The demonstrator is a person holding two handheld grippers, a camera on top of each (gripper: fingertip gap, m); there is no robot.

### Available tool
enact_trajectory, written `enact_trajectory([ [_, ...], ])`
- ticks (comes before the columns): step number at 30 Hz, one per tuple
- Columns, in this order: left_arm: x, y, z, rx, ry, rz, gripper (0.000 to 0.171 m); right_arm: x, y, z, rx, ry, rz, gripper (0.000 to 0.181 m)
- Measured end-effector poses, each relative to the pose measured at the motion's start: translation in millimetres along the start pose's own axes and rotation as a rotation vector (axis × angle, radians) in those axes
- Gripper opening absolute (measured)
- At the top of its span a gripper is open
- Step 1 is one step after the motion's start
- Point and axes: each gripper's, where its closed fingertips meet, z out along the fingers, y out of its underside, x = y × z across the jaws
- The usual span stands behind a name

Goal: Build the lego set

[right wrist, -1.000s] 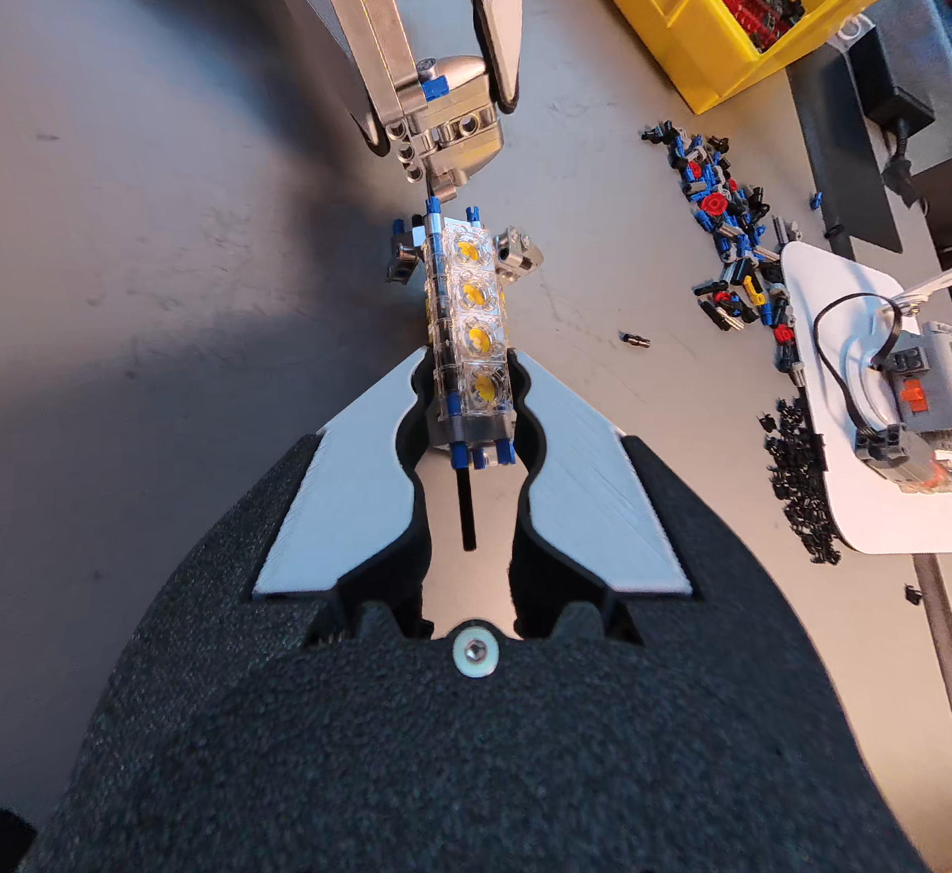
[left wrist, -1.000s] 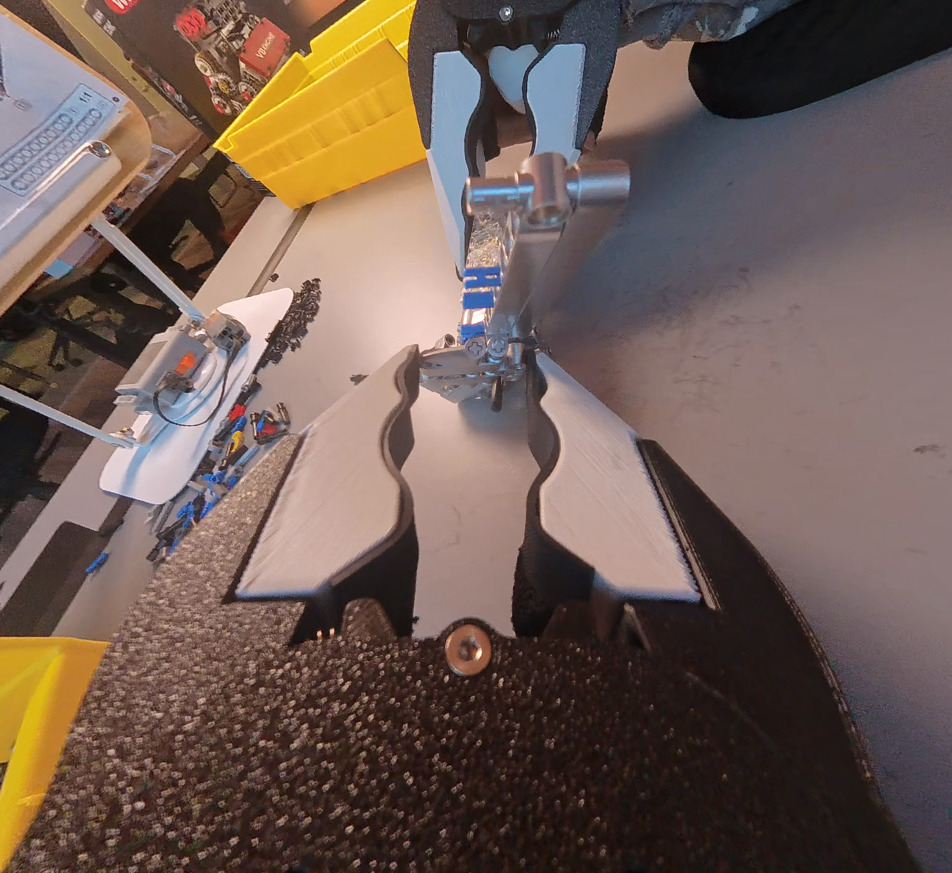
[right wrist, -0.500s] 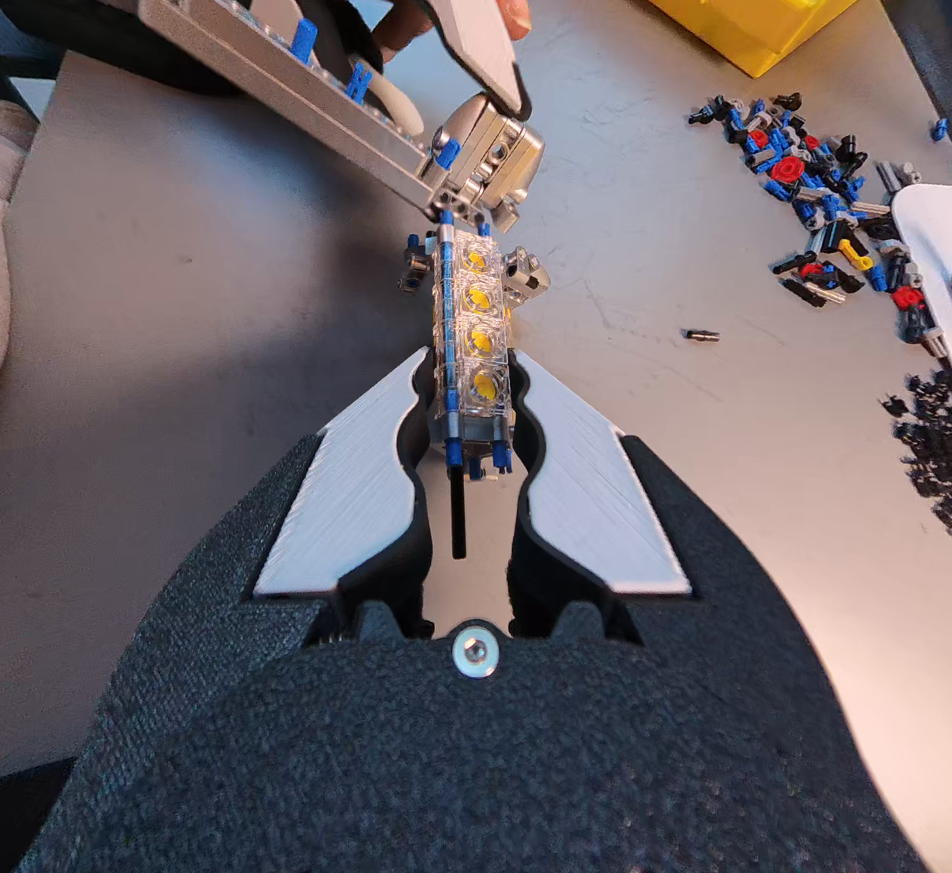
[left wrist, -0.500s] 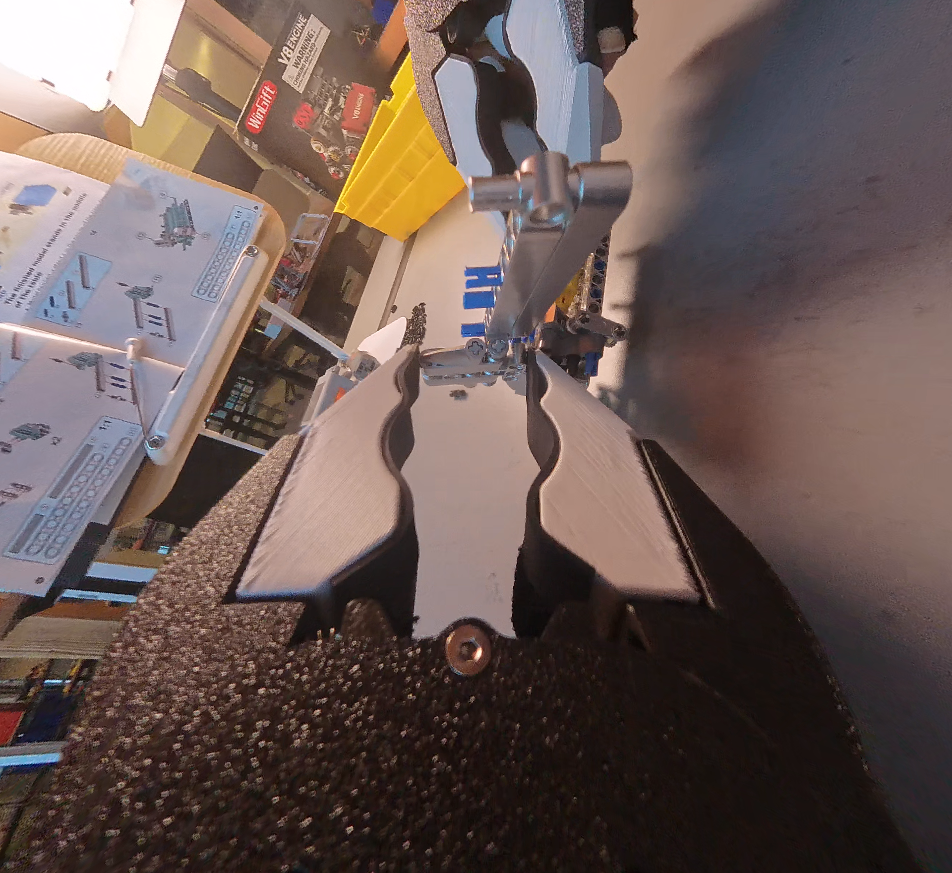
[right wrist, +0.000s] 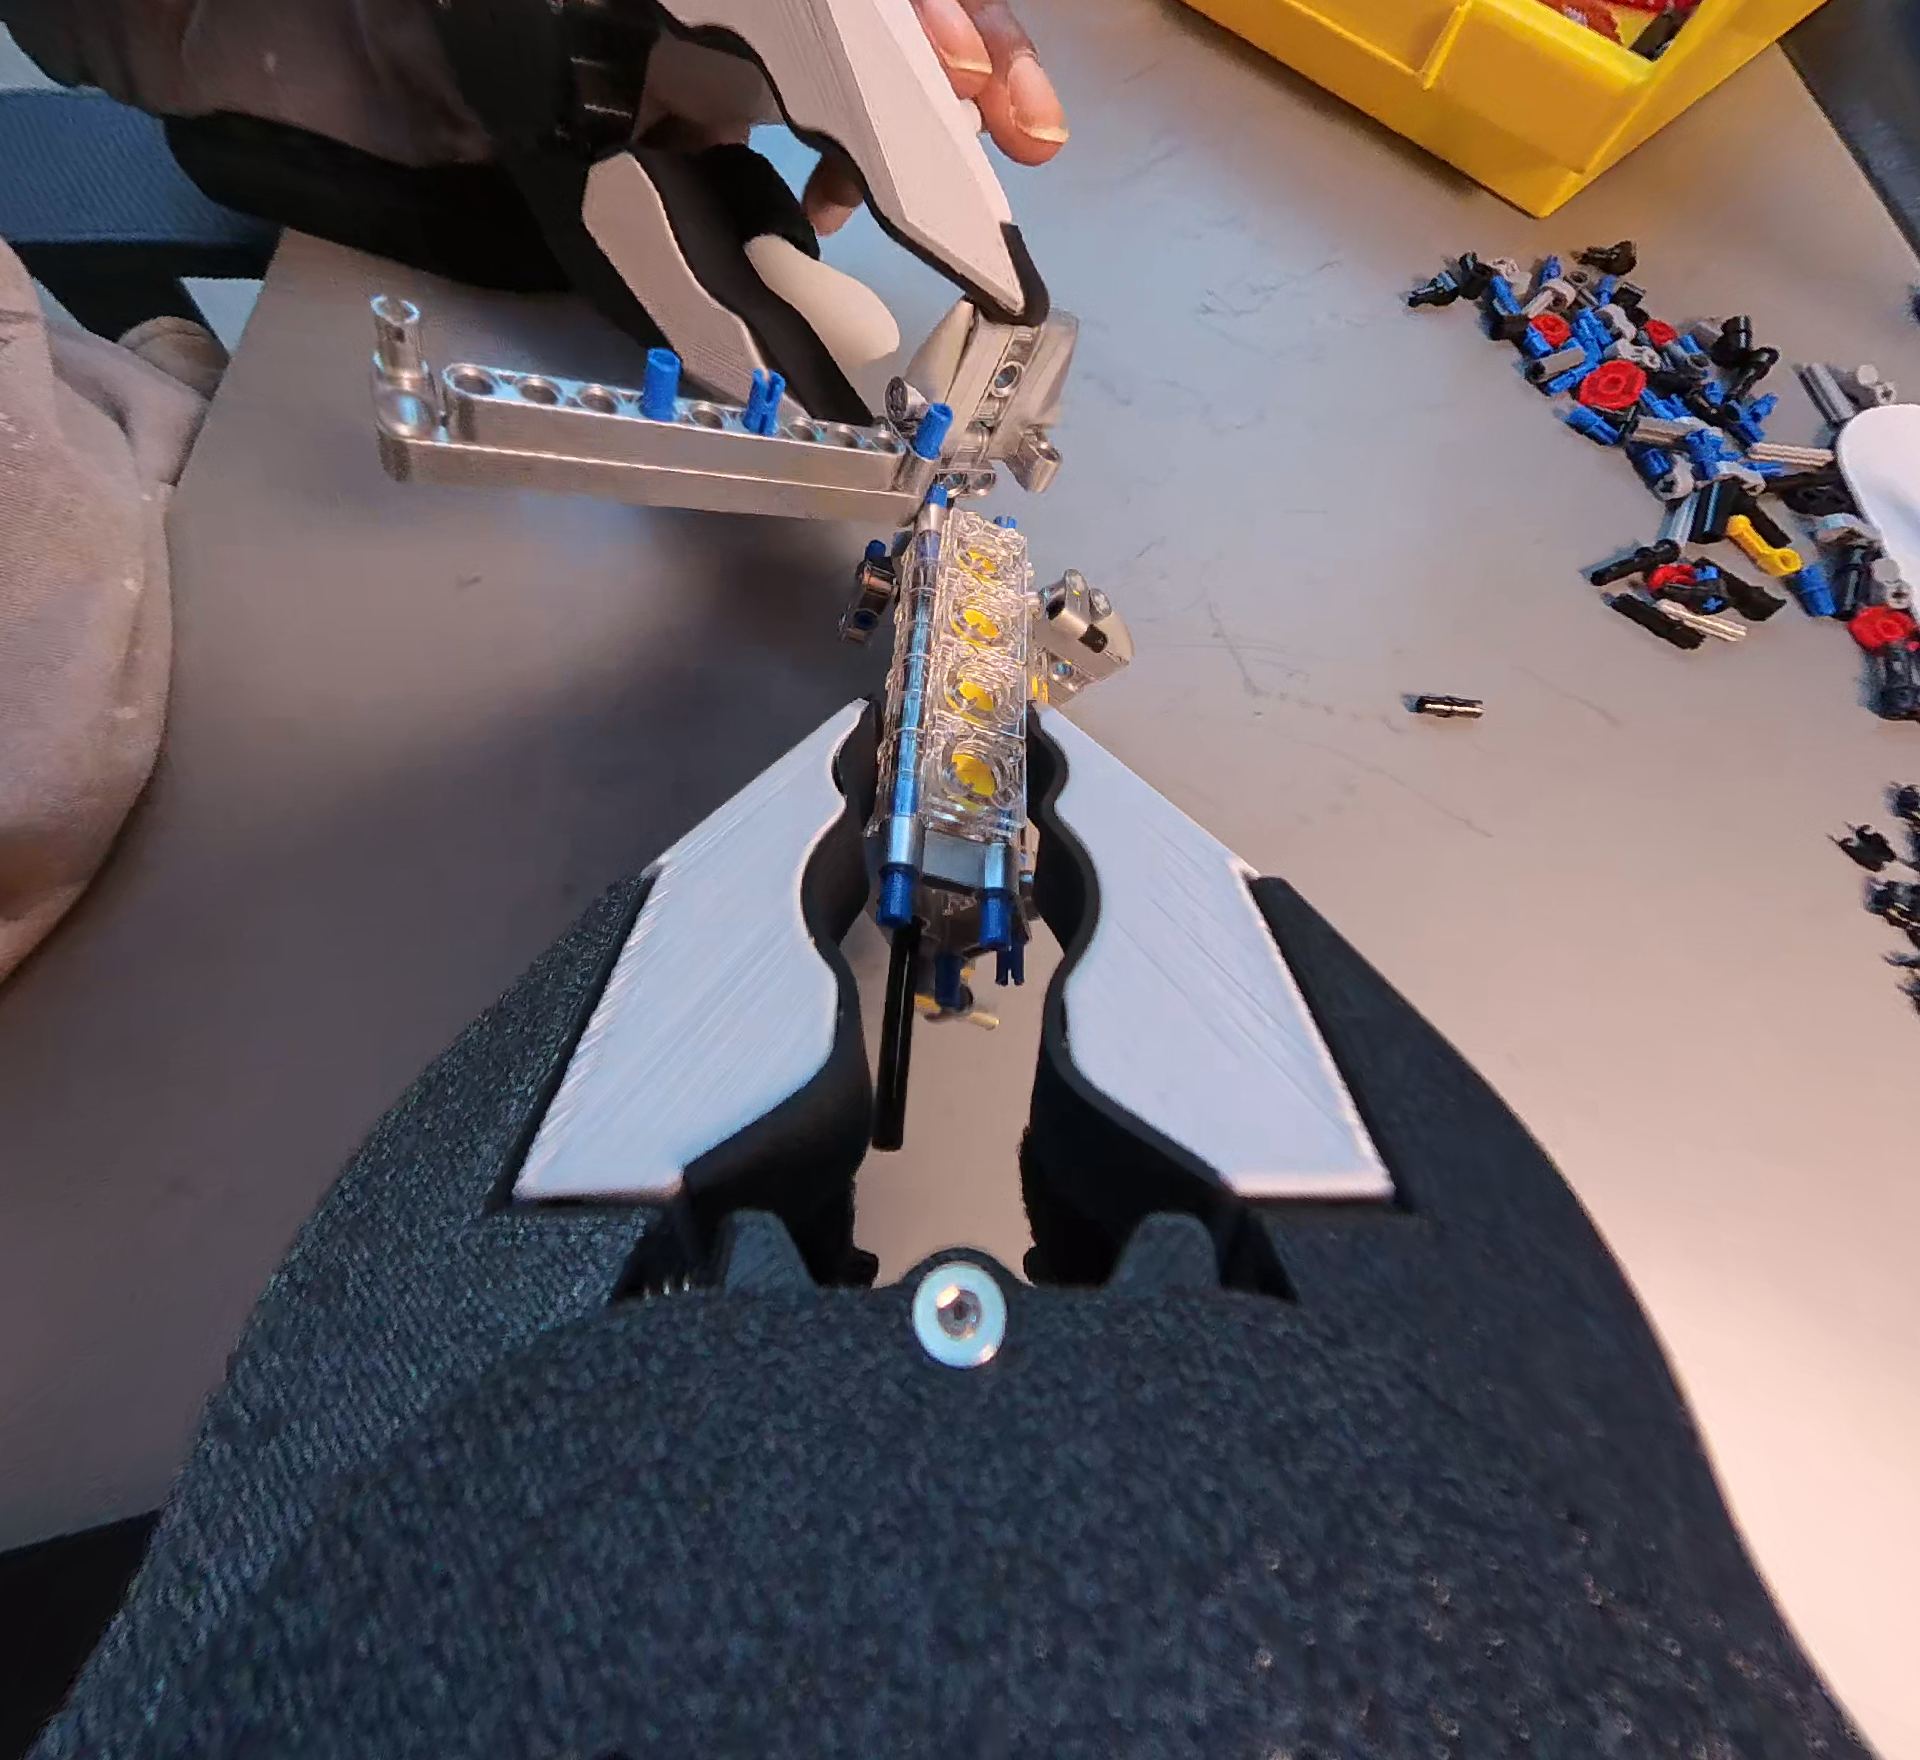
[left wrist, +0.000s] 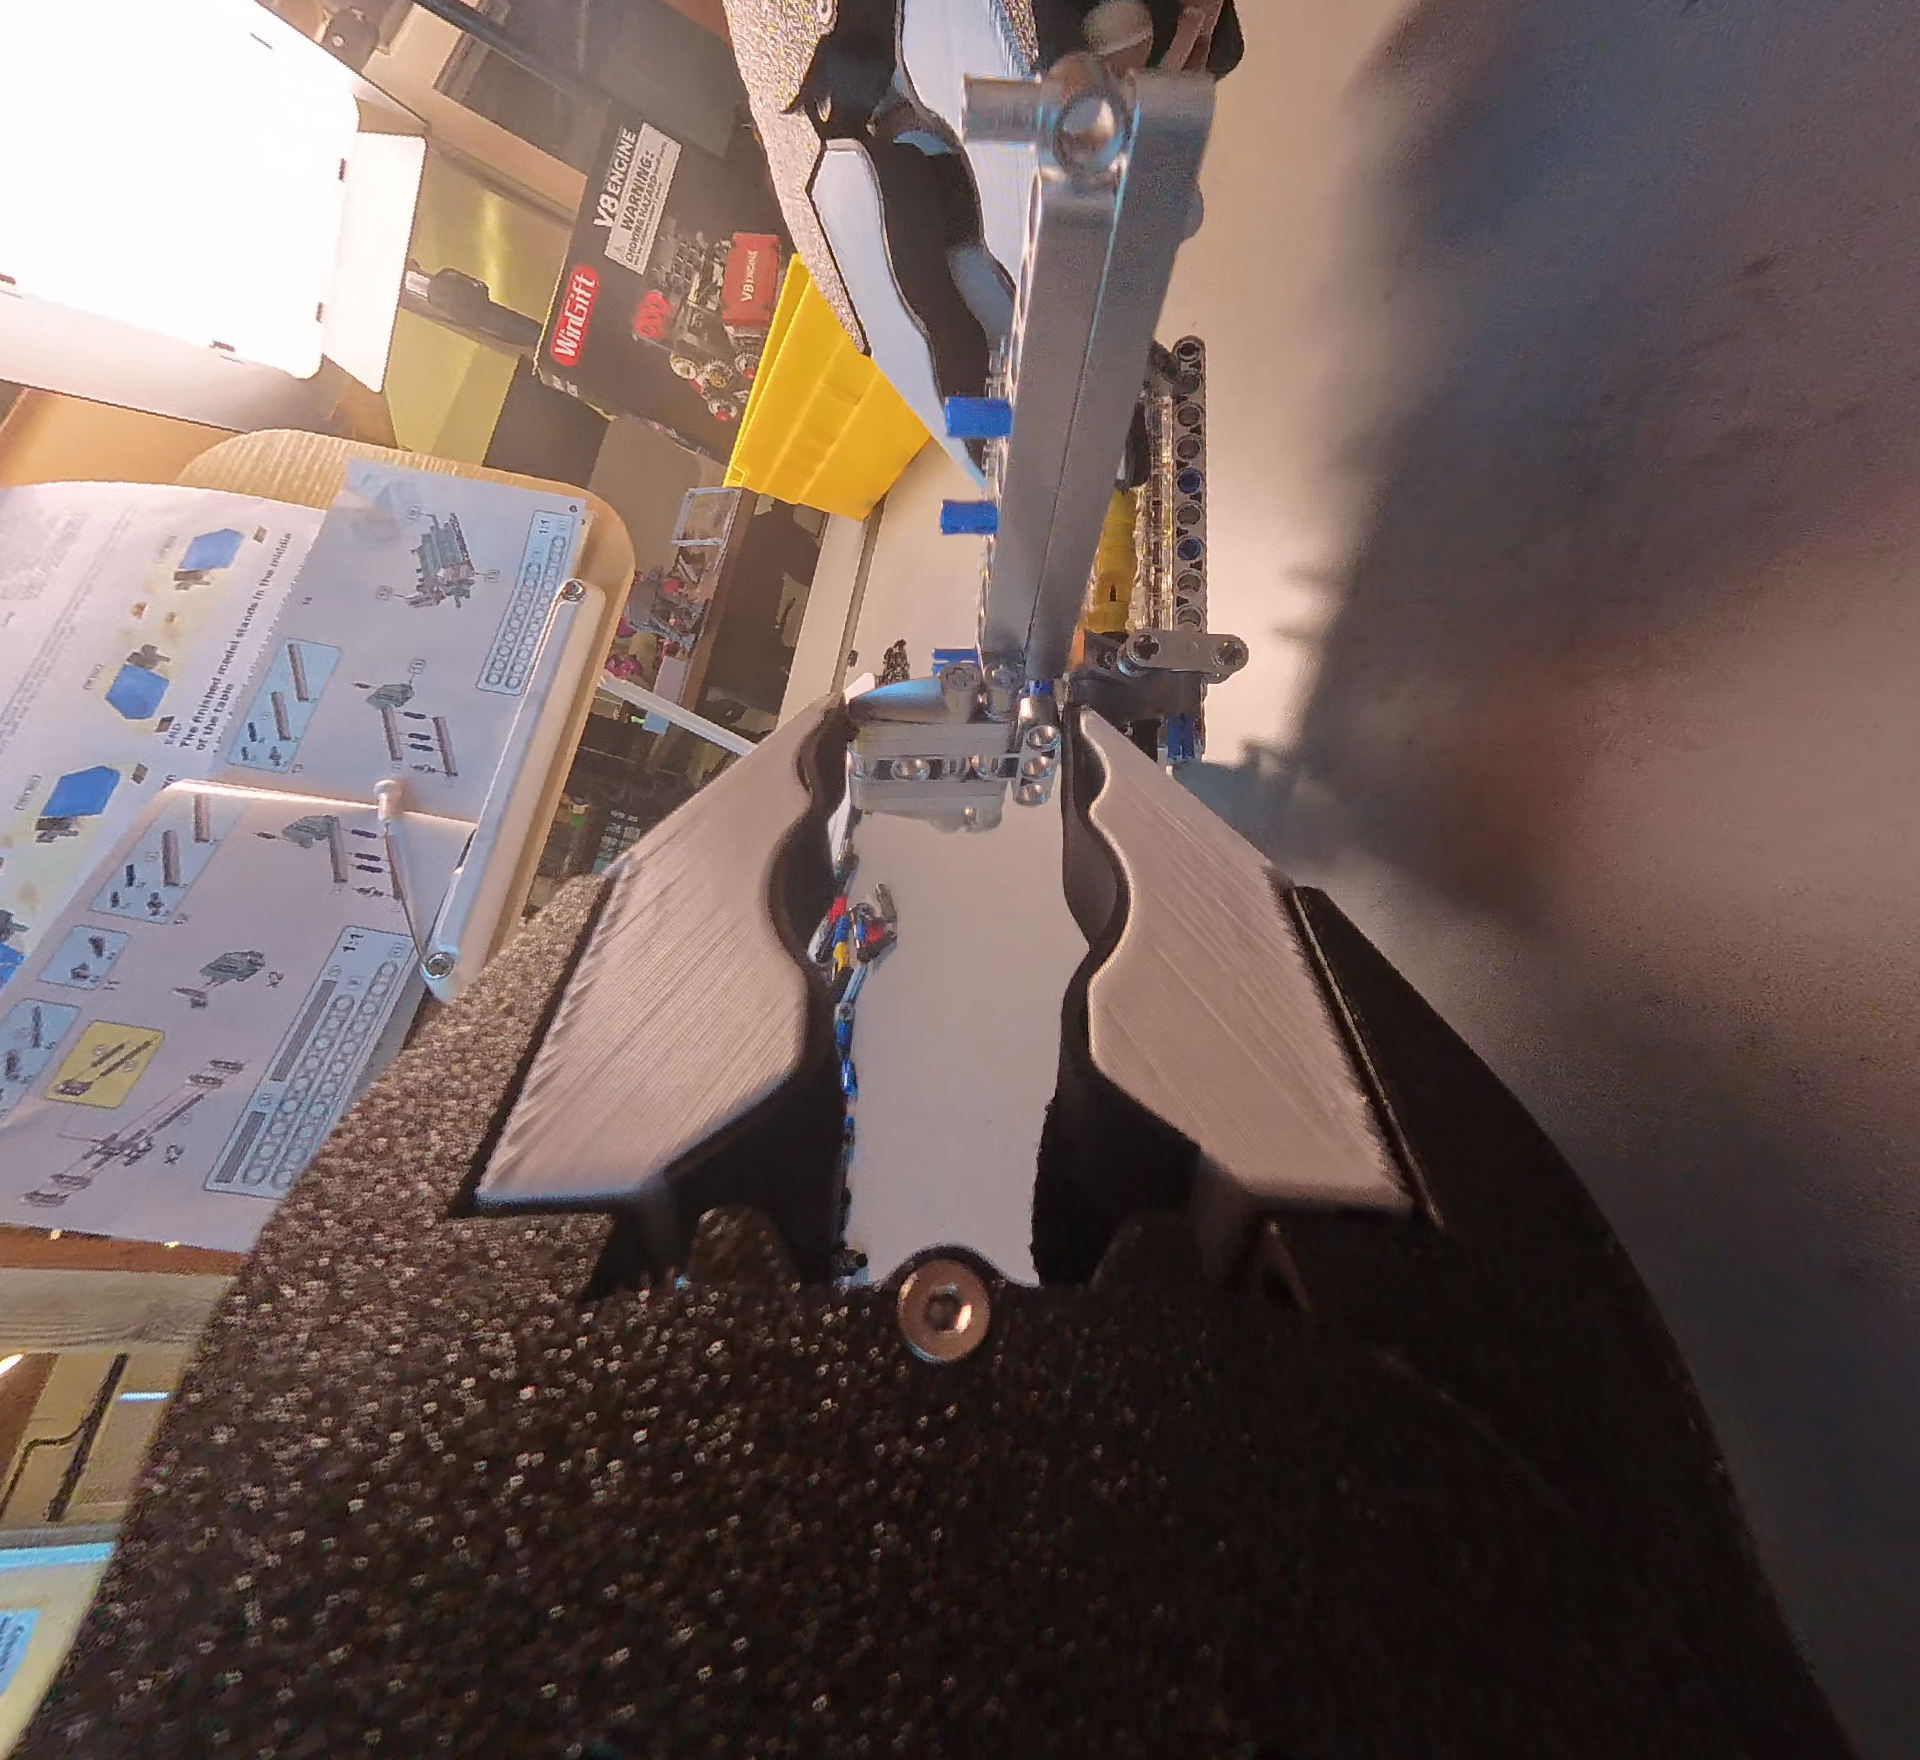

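My right gripper (right wrist: 951,734) is shut on a clear brick engine block (right wrist: 961,671) with yellow pistons and blue pins, held above the grey table (right wrist: 1299,879). My left gripper (left wrist: 951,734) is shut on a silver connector block (left wrist: 940,765) at the end of a long silver holed beam (left wrist: 1081,380) carrying blue pins. In the right wrist view the left gripper (right wrist: 940,349) holds that connector (right wrist: 1013,370) against the far end of the engine block. There the beam (right wrist: 644,448) sticks out to the left. The engine block (left wrist: 1169,505) shows behind the beam in the left wrist view.
A yellow bin (right wrist: 1455,27) of parts stands at the back right. A pile of small loose parts (right wrist: 1683,463) and one black pin (right wrist: 1444,704) lie on the right. A person's hand (right wrist: 987,58) holds the left gripper. An instruction sheet (left wrist: 260,775) and a box (left wrist: 665,276) stand left. The grippers' ends are close to 6 cm from one another.
The left gripper has turned, so the silver beam has swung from pointing away to lying out to the left. Its connector end has stayed at the engine block's far end. The right gripper keeps its hold.
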Motion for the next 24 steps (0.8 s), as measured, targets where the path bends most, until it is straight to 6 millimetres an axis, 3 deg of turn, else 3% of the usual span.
enact_trajectory([
  [4,-6.2,-8.1,-3.3,0.070,0.012,-0.134,0.039,-4.9,-4.8,-4.5,0.092,-0.103,0.075,0.026],
  [9,-43.5,-21.1,-19.3,0.299,0.021,-0.617,0.039,-9.8,-27.2,-13.8,0.214,-0.194,0.194,0.025],
  [13,-60.2,-19.4,-28.9,0.417,0.049,-0.834,0.039,-8.1,-40.7,-20.2,0.263,-0.233,0.329,0.024],
  [18,-59.0,-16.6,-28.8,0.448,0.115,-0.904,0.039,-7.6,-51.0,-23.3,0.277,-0.336,0.546,0.025],
  [24,-42.1,-16.7,-25.1,0.424,0.227,-0.902,0.039,-26.8,-50.0,-21.6,0.245,-0.506,0.797,0.025],
])
